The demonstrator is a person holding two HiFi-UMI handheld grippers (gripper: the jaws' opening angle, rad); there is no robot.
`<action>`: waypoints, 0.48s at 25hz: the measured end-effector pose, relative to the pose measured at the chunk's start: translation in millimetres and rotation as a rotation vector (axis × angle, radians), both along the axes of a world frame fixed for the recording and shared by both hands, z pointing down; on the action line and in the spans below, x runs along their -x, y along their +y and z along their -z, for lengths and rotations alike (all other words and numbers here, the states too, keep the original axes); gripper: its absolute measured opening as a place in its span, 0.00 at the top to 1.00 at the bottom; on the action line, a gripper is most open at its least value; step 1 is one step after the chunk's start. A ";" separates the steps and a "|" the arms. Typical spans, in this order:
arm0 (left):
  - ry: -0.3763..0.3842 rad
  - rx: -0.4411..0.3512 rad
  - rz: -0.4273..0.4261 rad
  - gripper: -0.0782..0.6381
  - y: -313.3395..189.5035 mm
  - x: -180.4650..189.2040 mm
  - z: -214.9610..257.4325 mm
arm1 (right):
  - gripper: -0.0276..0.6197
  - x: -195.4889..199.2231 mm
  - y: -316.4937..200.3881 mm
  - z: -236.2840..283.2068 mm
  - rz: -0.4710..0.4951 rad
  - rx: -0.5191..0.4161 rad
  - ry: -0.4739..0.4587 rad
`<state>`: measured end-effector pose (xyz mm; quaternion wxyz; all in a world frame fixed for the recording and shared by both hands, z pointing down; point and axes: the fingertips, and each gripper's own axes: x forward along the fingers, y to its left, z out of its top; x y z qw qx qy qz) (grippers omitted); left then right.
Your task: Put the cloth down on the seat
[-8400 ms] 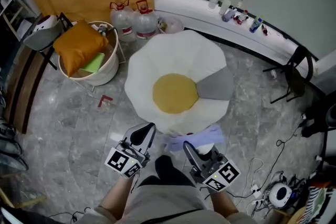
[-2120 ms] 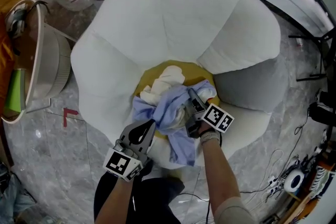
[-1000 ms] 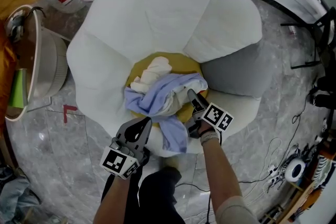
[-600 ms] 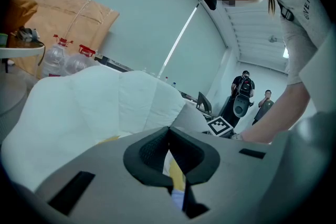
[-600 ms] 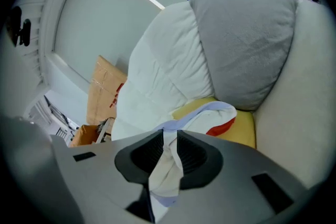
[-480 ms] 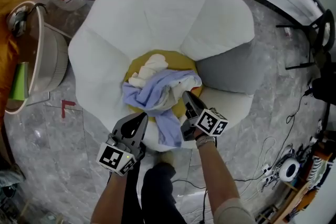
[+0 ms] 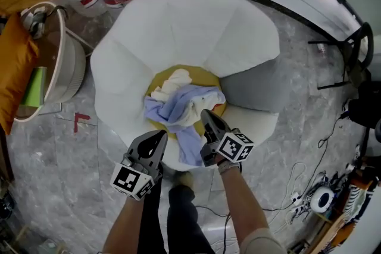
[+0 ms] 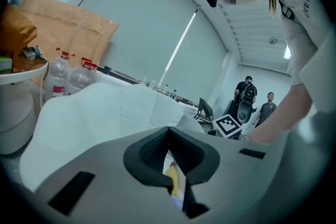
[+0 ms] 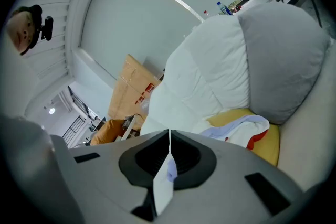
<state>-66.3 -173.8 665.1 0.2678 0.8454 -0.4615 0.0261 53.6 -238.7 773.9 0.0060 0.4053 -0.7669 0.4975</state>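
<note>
as right tool [image 7: 206, 118] closed empty, cloth [image 7: 177, 106] stayed

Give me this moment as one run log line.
cloth: bunched on yellow seat, one end hanging over front | left gripper: shut, empty | right gripper: just closed, empty | step: cloth down

Seat [image 7: 190, 27] soft matt fabric; cloth [image 7: 178, 107] crumpled thin textile; floor [image 7: 71, 157] glossy grey marble.

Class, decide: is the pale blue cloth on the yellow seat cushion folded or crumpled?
Crumpled: the pale blue cloth lies heaped unevenly on the yellow seat cushion, one end trailing over the front.
</note>
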 end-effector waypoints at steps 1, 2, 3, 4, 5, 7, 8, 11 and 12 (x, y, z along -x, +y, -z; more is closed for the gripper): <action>0.000 -0.003 0.003 0.87 2.0 0.3 6.7 | 0.92 2.4 3.0 9.0 0.008 -0.008 -0.006; -0.001 -0.006 0.004 0.87 4.3 0.4 13.4 | 0.92 4.7 6.4 18.2 0.017 -0.017 -0.011; -0.002 -0.009 0.006 0.87 6.5 0.4 20.0 | 0.92 7.2 10.0 27.2 0.029 -0.026 -0.013; -0.003 -0.011 0.009 0.87 8.4 0.5 26.3 | 0.92 9.9 13.6 36.1 0.046 -0.036 -0.012; -0.003 -0.013 0.012 0.87 10.1 0.8 32.2 | 0.92 12.9 17.3 44.6 0.065 -0.045 -0.010; -0.002 -0.018 0.018 0.87 14.0 1.6 43.0 | 0.93 19.1 25.5 61.0 0.101 -0.062 -0.011; 0.001 -0.022 0.019 0.87 16.8 1.7 48.1 | 0.93 21.8 30.0 69.3 0.114 -0.068 -0.014; 0.006 -0.025 0.027 0.87 24.4 1.5 65.1 | 0.93 25.5 41.8 94.9 0.133 -0.090 -0.021; 0.006 -0.026 0.029 0.87 26.3 1.3 70.4 | 0.93 25.9 44.6 103.4 0.138 -0.099 -0.021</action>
